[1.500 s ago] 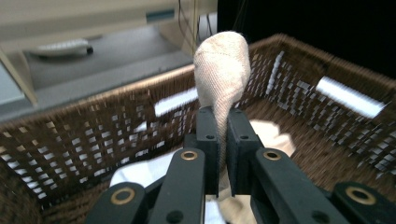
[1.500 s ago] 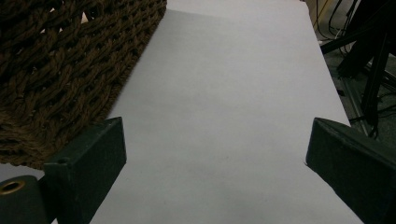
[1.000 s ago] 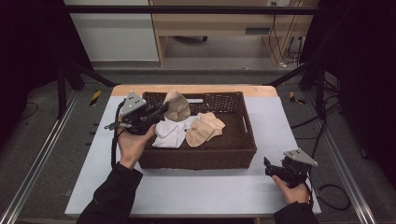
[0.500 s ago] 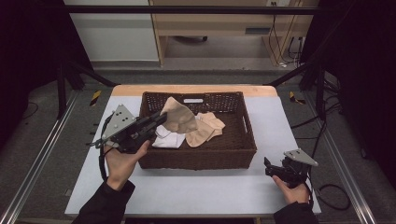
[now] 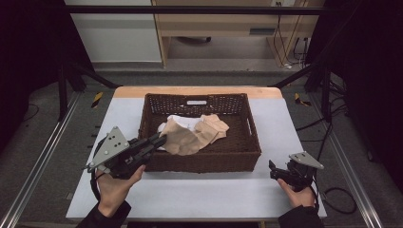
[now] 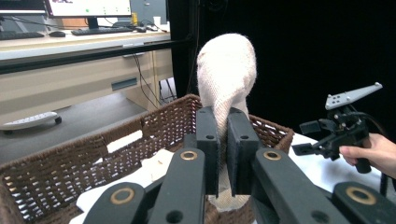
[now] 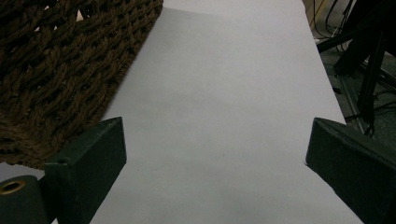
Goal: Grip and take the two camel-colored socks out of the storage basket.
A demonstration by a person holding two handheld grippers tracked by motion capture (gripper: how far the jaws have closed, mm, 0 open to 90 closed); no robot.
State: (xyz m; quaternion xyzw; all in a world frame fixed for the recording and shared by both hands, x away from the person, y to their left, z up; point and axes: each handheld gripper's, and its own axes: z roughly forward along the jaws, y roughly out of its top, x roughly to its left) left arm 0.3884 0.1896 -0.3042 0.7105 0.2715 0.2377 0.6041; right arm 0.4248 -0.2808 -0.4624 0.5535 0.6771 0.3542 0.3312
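While the left gripper (image 5: 159,140) pinches a beige sock (image 5: 183,141), right fingers (image 7: 88,163) gape wide.

My left claw (image 5: 159,139) holds a beige knitted sock (image 5: 183,140) over the brown wicker basket's (image 5: 247,137) left rim; my right claw (image 5: 275,169) sits right of it on the white desk (image 5: 209,194).

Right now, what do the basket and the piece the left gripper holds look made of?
Basket: dark brown woven wicker or rope, matte; braided strands show in the right gripper view. Held piece: beige knitted cloth, probably a sock, with a fine ribbed weave, hanging limp.
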